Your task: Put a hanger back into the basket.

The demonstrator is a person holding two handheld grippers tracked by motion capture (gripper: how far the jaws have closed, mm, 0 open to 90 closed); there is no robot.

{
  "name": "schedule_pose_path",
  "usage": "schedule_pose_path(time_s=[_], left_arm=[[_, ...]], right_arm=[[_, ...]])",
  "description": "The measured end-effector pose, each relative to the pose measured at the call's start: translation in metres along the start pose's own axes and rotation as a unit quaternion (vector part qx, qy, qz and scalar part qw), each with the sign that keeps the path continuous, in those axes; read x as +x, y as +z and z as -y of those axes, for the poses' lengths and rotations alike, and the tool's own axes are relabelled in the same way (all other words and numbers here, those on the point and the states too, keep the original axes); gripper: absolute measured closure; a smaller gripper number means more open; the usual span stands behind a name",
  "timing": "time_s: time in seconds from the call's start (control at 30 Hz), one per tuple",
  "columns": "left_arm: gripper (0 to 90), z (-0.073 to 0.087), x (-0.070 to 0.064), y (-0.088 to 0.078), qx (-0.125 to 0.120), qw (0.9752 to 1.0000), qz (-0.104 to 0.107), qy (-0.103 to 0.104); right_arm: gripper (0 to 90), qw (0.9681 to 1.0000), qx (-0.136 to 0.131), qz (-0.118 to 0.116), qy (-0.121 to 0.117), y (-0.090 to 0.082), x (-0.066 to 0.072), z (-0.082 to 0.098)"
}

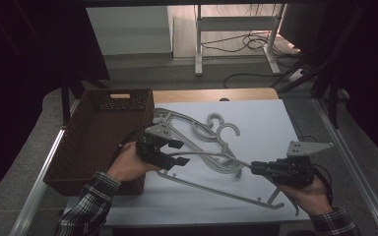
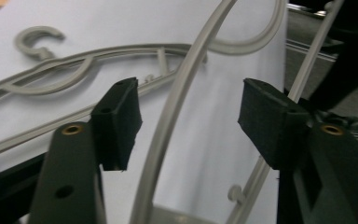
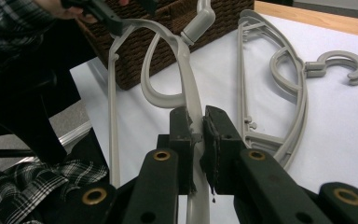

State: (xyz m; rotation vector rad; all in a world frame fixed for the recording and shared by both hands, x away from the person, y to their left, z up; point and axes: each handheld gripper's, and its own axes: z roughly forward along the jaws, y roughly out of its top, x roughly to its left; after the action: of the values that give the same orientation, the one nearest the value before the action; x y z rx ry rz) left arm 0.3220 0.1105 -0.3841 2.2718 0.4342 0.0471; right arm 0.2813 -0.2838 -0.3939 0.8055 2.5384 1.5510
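The right gripper point(image 3: 196, 123) clamps the lifted grey hanger point(image 3: 186, 79) by one arm. The left gripper point(image 2: 189, 121) straddles the hanger's other arm, pads apart and not touching it.

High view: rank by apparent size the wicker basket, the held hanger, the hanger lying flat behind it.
1. wicker basket, clearly largest.
2. held hanger and hanger lying flat: unsure, they overlap and the held one is lifted nearer the camera.

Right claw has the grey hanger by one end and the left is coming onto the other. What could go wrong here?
1. The left claw stands open around the held hanger, pads not yet pressing; it may slip when lifted.
2. The second hanger lies close under it and could snag.
3. The wicker basket wall may catch the hook.
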Motion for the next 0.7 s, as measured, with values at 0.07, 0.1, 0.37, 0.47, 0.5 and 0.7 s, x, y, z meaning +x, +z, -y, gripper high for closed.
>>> schedule_pose_path(time_s=[0.07, 0.1, 0.37, 0.47, 0.5, 0.7], left_arm=[[46.1, -0.004, 0.004, 0.002, 0.007, 0.9998, 0.018, -0.003], [48.6, -0.008, 0.009, 0.004, 0.016, 0.9991, 0.039, -0.004], [62.3, -0.014, 0.024, 0.011, 0.044, 0.9924, 0.112, -0.026], [66.3, -0.012, 0.026, 0.013, 0.052, 0.9898, 0.129, -0.032], [67.4, -0.011, 0.026, 0.013, 0.053, 0.9889, 0.135, -0.033], [73.0, -0.007, 0.029, 0.014, 0.059, 0.9839, 0.162, -0.048]], right_arm=[[81.6, 1.0, 0.001, -0.003, -0.005, 0.001, 0.001, -0.001], [81.7, 1.0, 0.001, -0.004, -0.006, 0.001, 0.001, -0.001], [81.6, 0.9998, 0.002, -0.012, -0.016, 0.001, 0.004, -0.003], [81.6, 0.9997, 0.002, -0.012, -0.02, 0.002, 0.003, -0.003], [81.6, 0.9997, 0.003, -0.014, -0.021, 0.002, 0.004, -0.003], [81.6, 0.9992, 0.004, -0.023, -0.033, 0.003, 0.005, -0.003]])
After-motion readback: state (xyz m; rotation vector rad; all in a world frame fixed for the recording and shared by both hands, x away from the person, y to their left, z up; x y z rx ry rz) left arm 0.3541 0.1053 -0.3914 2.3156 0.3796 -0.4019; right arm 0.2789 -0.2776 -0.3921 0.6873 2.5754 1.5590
